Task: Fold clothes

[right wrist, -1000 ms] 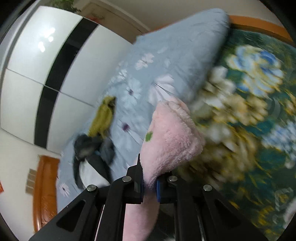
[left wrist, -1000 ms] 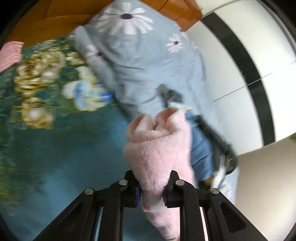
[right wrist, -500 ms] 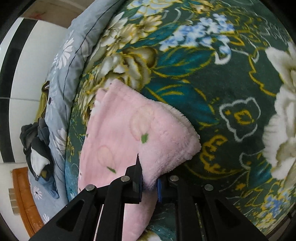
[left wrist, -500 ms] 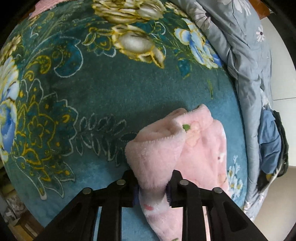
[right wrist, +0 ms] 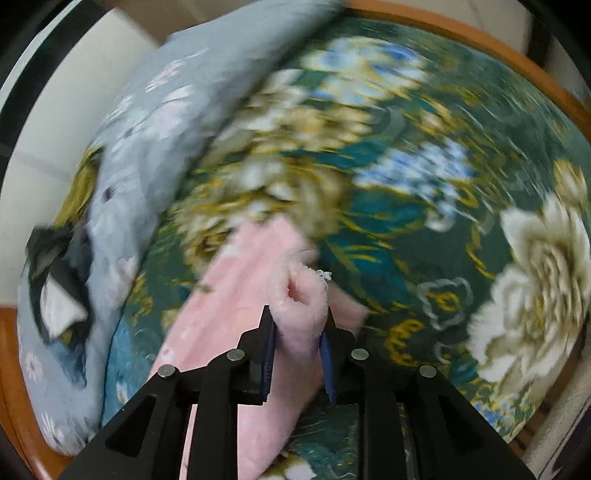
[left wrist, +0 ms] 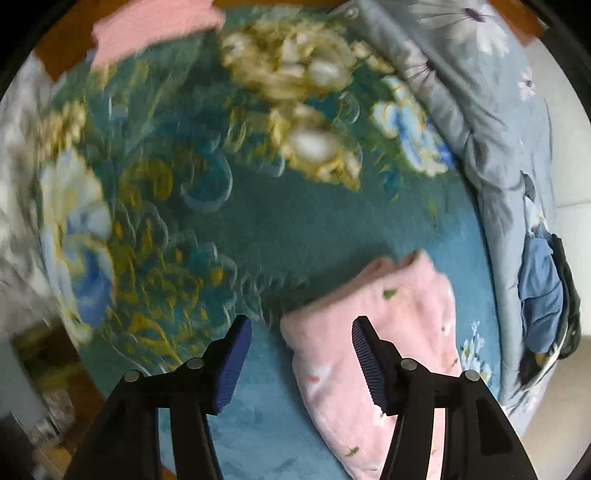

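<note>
A fluffy pink garment [left wrist: 384, 332] lies folded on the teal floral blanket [left wrist: 277, 229]. My left gripper [left wrist: 301, 345] is open and empty just above the garment's near corner, which sits between the spread fingers. In the right wrist view my right gripper [right wrist: 297, 345] is shut on a bunched fold of the same pink garment [right wrist: 236, 302] and holds that edge slightly up from the blanket [right wrist: 424, 206].
A grey-blue flowered quilt [left wrist: 491, 96] is rolled along the blanket's far side, with dark and blue clothes [left wrist: 543, 295] heaped on it. Another pink cloth [left wrist: 147, 29] lies at the blanket's far end. A wooden bed frame [right wrist: 461, 37] borders the blanket.
My left gripper has opened and let go of the pink garment, which now rests on the blanket. My right gripper still grips its fold. Both views have shifted and are blurred.
</note>
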A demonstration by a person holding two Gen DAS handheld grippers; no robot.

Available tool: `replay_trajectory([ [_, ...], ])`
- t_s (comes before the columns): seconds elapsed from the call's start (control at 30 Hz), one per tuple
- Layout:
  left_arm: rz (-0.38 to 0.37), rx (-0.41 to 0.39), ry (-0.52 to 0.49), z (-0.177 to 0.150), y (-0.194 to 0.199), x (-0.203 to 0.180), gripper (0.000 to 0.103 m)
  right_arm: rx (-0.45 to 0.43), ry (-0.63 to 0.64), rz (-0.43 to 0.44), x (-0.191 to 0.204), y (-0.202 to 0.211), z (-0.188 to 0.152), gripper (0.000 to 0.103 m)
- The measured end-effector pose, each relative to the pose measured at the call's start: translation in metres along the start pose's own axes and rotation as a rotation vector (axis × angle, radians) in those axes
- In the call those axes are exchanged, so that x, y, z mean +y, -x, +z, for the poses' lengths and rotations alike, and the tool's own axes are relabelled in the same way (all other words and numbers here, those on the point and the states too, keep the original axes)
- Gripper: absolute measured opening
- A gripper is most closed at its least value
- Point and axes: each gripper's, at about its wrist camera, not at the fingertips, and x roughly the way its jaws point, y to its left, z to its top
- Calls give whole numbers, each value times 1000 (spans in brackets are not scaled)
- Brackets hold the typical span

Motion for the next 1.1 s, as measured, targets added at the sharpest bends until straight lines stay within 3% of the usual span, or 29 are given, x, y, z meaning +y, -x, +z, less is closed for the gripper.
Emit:
replay_trajectory([
  [0.13,5,42,-387,4,-20,-98,66,88,231,82,81,-20,-6,36],
  [0.3,-5,126,-772,-11,-67,-208,70,269,571,138,186,-78,-52,42],
  [0.4,30,194,-952,-29,-92,-248,71,365,795,133,242,-110,-84,43],
  [0.5,74,239,-1124,-46,-114,-273,72,354,970,127,272,-117,-104,43],
  [0.6,89,301,-1202,-56,-131,-279,72,467,1061,140,284,-134,-119,43],
  [0.73,97,383,-1256,-61,-148,-278,73,588,1248,75,288,-159,-155,43],
  [1.1,138,507,-1428,-73,-157,-271,72,709,1338,18,282,-193,-184,43],
])
